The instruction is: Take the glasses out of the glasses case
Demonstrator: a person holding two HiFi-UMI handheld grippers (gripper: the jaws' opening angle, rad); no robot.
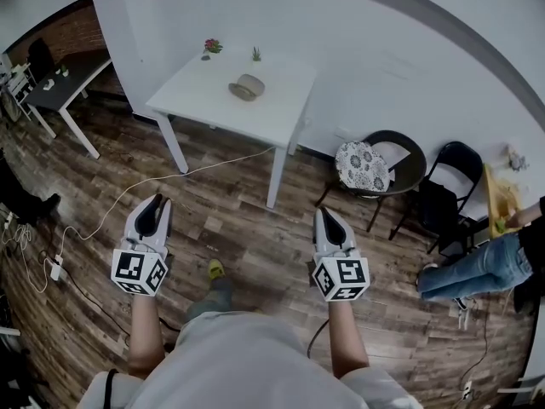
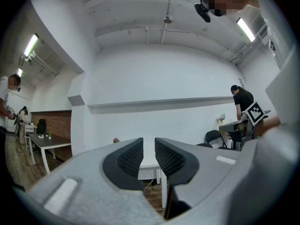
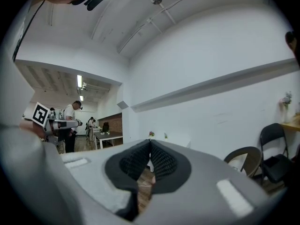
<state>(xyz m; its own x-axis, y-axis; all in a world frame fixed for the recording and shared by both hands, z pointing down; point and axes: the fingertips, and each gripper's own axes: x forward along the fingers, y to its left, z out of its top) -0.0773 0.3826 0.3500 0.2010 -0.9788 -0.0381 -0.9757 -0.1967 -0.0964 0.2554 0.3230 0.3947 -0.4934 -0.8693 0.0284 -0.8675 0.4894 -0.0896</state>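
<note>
The glasses case (image 1: 247, 86), a tan oval, lies closed on the white table (image 1: 281, 109) by the far wall, with no glasses in sight. Both grippers are held at waist height over the wooden floor, well short of the table. In the head view my left gripper (image 1: 154, 203) points toward the table; in its own view the left gripper (image 2: 149, 156) shows a narrow gap between its jaws with nothing in it. My right gripper (image 1: 326, 214) also points forward, and in the right gripper view (image 3: 150, 149) its pads meet at the tips, empty.
Two small plants (image 1: 212, 47) stand at the table's back edge. A round chair with a patterned cushion (image 1: 362, 164) and a black folding chair (image 1: 456, 177) sit right of the table. A person's legs (image 1: 473, 267) reach in at the right. A white cable (image 1: 128, 198) crosses the floor; a dark-topped table (image 1: 64, 79) stands far left.
</note>
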